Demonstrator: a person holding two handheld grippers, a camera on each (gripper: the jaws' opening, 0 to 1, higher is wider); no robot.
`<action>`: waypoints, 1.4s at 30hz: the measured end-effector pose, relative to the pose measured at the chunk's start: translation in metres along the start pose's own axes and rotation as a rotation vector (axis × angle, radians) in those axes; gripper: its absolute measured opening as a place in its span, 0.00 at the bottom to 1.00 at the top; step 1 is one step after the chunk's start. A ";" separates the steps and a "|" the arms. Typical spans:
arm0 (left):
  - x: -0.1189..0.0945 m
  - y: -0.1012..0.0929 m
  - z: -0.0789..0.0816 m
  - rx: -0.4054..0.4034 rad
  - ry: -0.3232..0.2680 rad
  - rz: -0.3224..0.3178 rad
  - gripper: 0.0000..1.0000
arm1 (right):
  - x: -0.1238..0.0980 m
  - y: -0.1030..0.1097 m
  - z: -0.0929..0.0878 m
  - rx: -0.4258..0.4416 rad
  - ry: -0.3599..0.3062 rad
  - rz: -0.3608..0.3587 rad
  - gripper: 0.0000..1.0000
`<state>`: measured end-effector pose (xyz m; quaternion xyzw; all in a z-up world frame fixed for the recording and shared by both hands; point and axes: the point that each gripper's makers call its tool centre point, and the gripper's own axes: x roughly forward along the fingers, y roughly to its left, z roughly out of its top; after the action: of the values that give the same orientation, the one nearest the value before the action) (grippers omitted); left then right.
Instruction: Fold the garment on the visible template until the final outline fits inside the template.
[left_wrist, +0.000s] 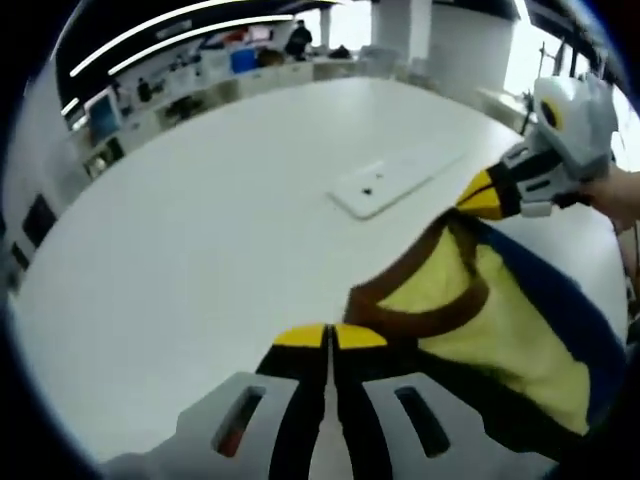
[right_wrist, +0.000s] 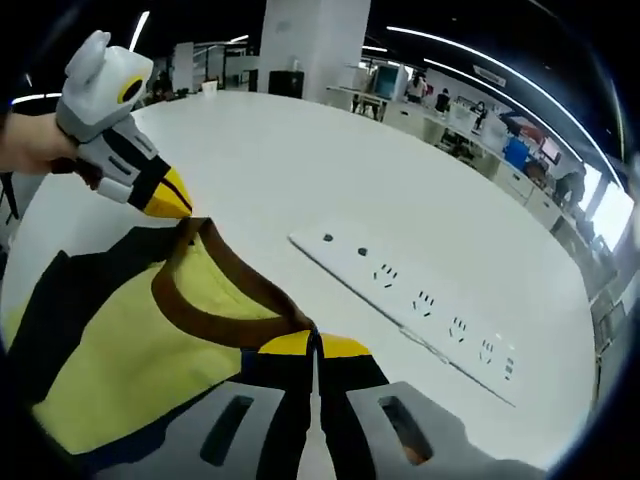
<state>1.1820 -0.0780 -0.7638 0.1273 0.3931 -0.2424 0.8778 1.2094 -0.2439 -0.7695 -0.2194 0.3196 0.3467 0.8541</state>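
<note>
A yellow garment (left_wrist: 500, 310) with a brown collar (left_wrist: 420, 318) and navy sleeves hangs stretched between both grippers above the white table (left_wrist: 200, 230). In the left gripper view my left gripper (left_wrist: 329, 337) is shut on the collar's near edge. My right gripper (left_wrist: 480, 195) comes in from the right, pinching the collar's far end. In the right gripper view my right gripper (right_wrist: 314, 345) is shut on the brown collar (right_wrist: 210, 315) of the garment (right_wrist: 120, 360), and my left gripper (right_wrist: 175, 200) grips the collar's other end.
A flat white power strip (left_wrist: 390, 180) (right_wrist: 420, 300) lies on the table (right_wrist: 300, 150) beyond the garment. A person's hand (left_wrist: 615, 195) (right_wrist: 30, 145) holds each far gripper. Desks with monitors line the room's back, and a white pillar (right_wrist: 310, 45) stands behind the table.
</note>
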 end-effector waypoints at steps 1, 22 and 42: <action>0.000 0.001 -0.001 -0.011 0.002 -0.005 0.00 | 0.001 -0.001 -0.001 0.006 0.002 0.003 0.02; -0.032 0.001 0.009 -0.017 -0.052 -0.016 0.00 | -0.035 -0.011 0.017 0.010 -0.070 -0.048 0.18; -0.092 -0.020 0.012 0.005 -0.124 -0.042 0.29 | -0.092 0.009 0.008 0.094 -0.125 -0.033 0.34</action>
<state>1.1266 -0.0699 -0.6877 0.1059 0.3402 -0.2692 0.8948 1.1552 -0.2747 -0.7009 -0.1621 0.2782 0.3303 0.8873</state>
